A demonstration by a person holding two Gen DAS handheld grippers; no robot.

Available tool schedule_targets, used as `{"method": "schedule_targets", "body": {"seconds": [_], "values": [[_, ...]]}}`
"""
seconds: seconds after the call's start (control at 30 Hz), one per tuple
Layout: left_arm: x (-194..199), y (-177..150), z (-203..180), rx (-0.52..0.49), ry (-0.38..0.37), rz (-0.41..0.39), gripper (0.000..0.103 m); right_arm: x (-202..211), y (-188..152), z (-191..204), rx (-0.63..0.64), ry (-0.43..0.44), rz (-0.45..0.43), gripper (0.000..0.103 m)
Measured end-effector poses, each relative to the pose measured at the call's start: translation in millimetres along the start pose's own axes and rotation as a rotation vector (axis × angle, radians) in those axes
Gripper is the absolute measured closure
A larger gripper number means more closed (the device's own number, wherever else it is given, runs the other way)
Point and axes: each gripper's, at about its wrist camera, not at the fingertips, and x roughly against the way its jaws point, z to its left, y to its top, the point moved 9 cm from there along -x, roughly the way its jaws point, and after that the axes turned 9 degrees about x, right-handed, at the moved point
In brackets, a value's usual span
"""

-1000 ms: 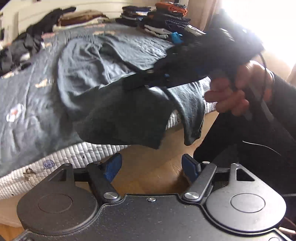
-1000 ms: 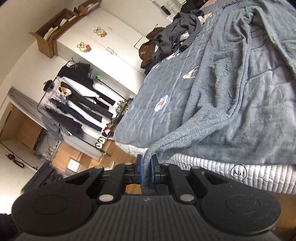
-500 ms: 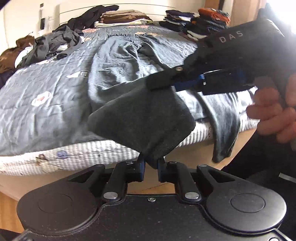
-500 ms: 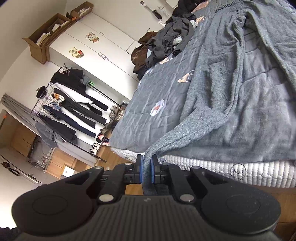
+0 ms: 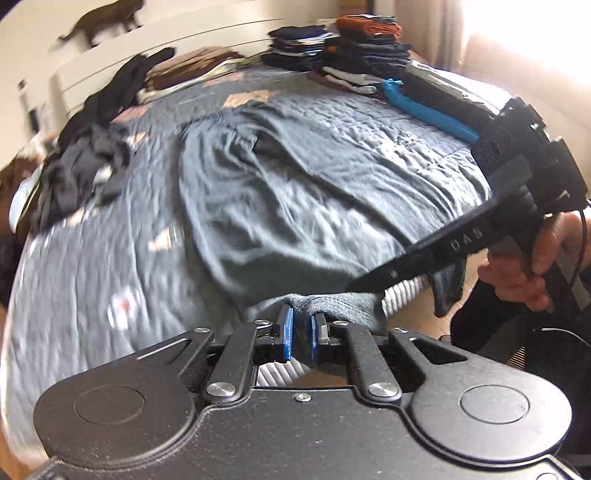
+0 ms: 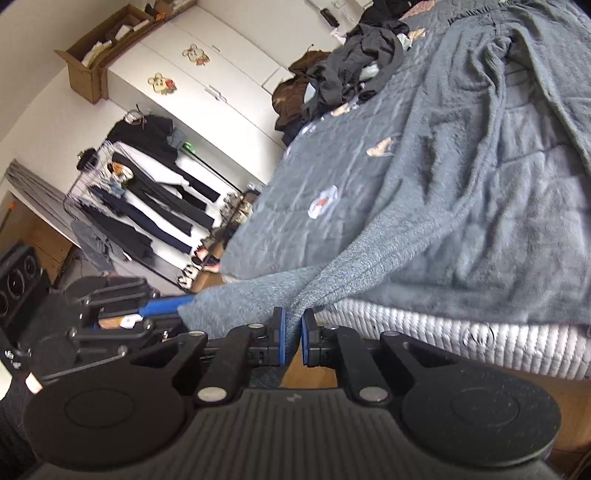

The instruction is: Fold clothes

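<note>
A grey fleece garment (image 5: 280,206) lies spread along the bed, its near end hanging over the mattress edge. My left gripper (image 5: 300,325) is shut on that near hem, the cloth bunched between its blue pads. In the right wrist view the same grey garment (image 6: 480,206) runs up the bed, and my right gripper (image 6: 293,325) is shut on another part of the hem. The right gripper's black body (image 5: 461,243) crosses the left wrist view at the right, held by a hand (image 5: 524,273). The left gripper's body (image 6: 110,306) shows at the lower left of the right wrist view.
The bed has a grey quilt (image 5: 92,258) and a white ribbed mattress edge (image 6: 461,332). Stacks of folded clothes (image 5: 351,48) stand at the far side, a dark loose heap (image 5: 85,162) at the left. A clothes rack (image 6: 147,192) and white wardrobe (image 6: 207,70) stand beyond the bed. A cat (image 5: 107,22) walks on the headboard.
My left gripper went from open below the hanging hem to shut on it, then rose with it toward the bed. The right gripper stayed shut on the cloth, almost still.
</note>
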Motion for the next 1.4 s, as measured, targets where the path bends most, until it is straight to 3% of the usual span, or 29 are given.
{"method": "schedule_targets", "body": {"seconds": [0.17, 0.3, 0.47, 0.6, 0.67, 0.73, 0.77, 0.83, 0.87, 0.9, 1.0, 1.17, 1.27, 1.4], "values": [[-42.9, 66.9, 21.4, -0.093, 0.035, 0.015, 0.094, 2.2, 48.9, -25.7, -0.074, -0.008, -0.084, 0.095], [-95.8, 113.2, 40.6, -0.136, 0.073, 0.044, 0.094, -1.5, 94.8, -74.0, -0.170, -0.045, -0.153, 0.095], [-167.3, 147.9, 67.8, -0.150, 0.086, 0.092, 0.094, -14.3, 146.8, -141.2, -0.248, -0.093, -0.205, 0.095], [-218.2, 167.1, 86.4, -0.130, 0.079, 0.108, 0.094, -34.0, 175.8, -190.4, -0.237, -0.171, -0.194, 0.092], [-238.4, 173.5, 97.3, -0.102, 0.098, 0.115, 0.086, -44.9, 184.6, -210.6, -0.211, -0.211, -0.177, 0.090], [-253.0, 178.1, 108.2, -0.066, 0.117, 0.116, 0.062, -51.7, 189.5, -227.8, -0.184, -0.250, -0.173, 0.086], [-253.1, 179.3, 114.4, -0.048, 0.116, 0.098, 0.059, -54.1, 191.0, -234.9, -0.174, -0.267, -0.171, 0.080], [-248.3, 179.8, 124.9, 0.007, 0.100, 0.052, 0.050, -56.6, 191.6, -244.0, -0.168, -0.289, -0.146, 0.059], [-243.4, 178.7, 128.8, 0.046, 0.086, 0.027, 0.049, -55.8, 192.5, -245.6, -0.160, -0.293, -0.144, 0.037], [-238.5, 177.6, 132.8, 0.086, 0.071, 0.002, 0.049, -52.6, 195.2, -245.9, -0.137, -0.297, -0.160, 0.026], [-232.3, 171.4, 126.3, 0.140, -0.010, -0.029, 0.048, -40.2, 208.8, -247.1, -0.076, -0.329, -0.206, 0.016], [-252.2, 156.1, 109.0, 0.211, -0.118, -0.025, 0.049, -18.2, 221.6, -251.4, 0.002, -0.386, -0.246, 0.012], [-272.8, 154.2, 114.5, 0.272, -0.145, -0.019, 0.057, -14.0, 219.0, -258.8, 0.036, -0.422, -0.228, 0.012], [-283.4, 159.3, 117.2, 0.294, -0.190, -0.054, 0.057, -31.5, 206.8, -263.0, 0.123, -0.456, -0.148, 0.012]]}}
